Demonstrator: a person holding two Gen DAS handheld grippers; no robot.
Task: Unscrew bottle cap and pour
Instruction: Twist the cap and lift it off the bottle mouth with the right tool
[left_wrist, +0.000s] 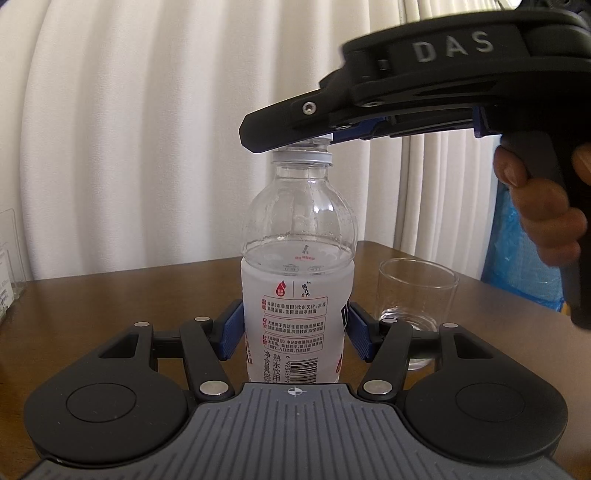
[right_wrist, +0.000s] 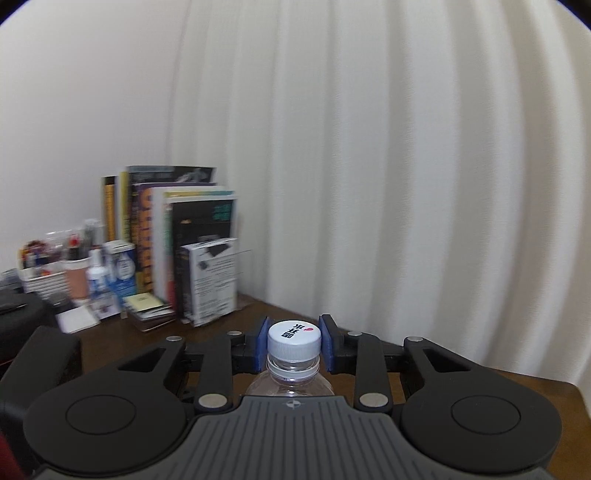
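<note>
A clear water bottle (left_wrist: 297, 236) with a white label stands upright on the brown table (left_wrist: 110, 302), about half full. My left gripper (left_wrist: 295, 334) is shut on the bottle's labelled body, blue pads on both sides. My right gripper (right_wrist: 294, 341) reaches in from the right at the bottle's top (left_wrist: 295, 142) and is shut on the white cap (right_wrist: 294, 339). The cap sits on the bottle neck (right_wrist: 293, 367). An empty clear glass (left_wrist: 415, 295) stands on the table just right of the bottle.
White curtains hang behind the table. A row of books (right_wrist: 173, 236) and a clutter of small containers (right_wrist: 74, 269) stand at the table's far left. A blue bag (left_wrist: 524, 258) is beyond the table's right edge.
</note>
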